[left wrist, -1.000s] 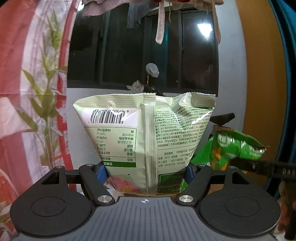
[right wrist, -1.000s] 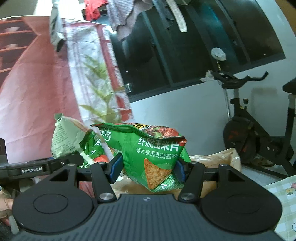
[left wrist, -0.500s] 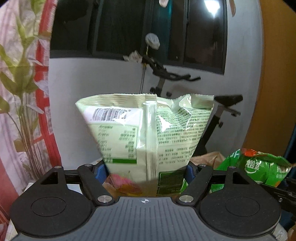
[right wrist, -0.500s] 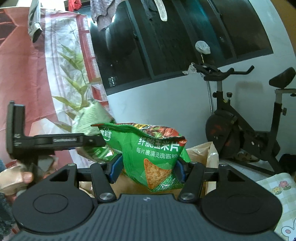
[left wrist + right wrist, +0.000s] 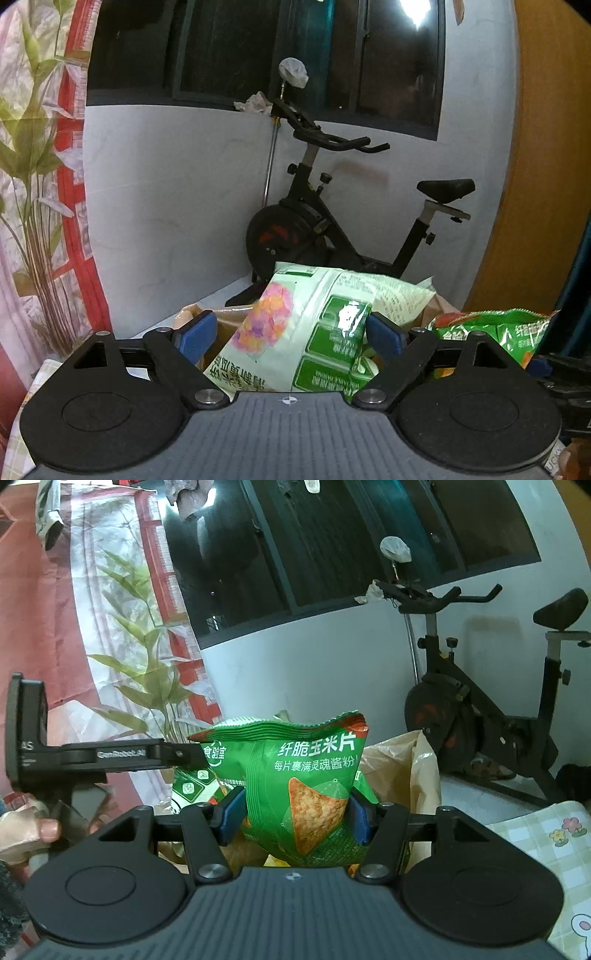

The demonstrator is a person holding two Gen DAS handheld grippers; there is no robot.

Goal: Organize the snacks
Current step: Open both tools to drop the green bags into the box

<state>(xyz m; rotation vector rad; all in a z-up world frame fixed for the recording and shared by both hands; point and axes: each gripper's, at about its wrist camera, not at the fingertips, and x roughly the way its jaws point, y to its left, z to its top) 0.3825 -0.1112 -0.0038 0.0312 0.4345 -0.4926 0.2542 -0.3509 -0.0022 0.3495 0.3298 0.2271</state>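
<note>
Left gripper (image 5: 290, 334): jaws spread wide, blue pads (image 5: 195, 334) apart. The pale green snack bag (image 5: 314, 332) lies tilted between them, leaning toward the right pad; no pad visibly presses it, though whether the right pad touches it cannot be told. The bag sits over the mouth of a brown paper bag (image 5: 229, 319), its lower part hidden behind the gripper body.

Right gripper (image 5: 295, 814): jaws pinching a dark green corn chip bag (image 5: 295, 771) at its lower half, both blue pads (image 5: 231, 814) pressed into the sides. The bag stands upright with its crimped top edge uppermost, held above the brown paper bag (image 5: 424, 771). From the left wrist view the same chip bag (image 5: 495, 328) shows just to the right of the pale bag.

In the right wrist view the left gripper (image 5: 110, 755) reaches in from the left, with a gloved hand (image 5: 26, 830) on its handle.

Behind: exercise bike (image 5: 332, 221) against a white wall, dark window (image 5: 332, 535) above, leaf-printed curtain (image 5: 33, 166) on the left. A checked tablecloth (image 5: 546, 834) shows at lower right of the right wrist view.
</note>
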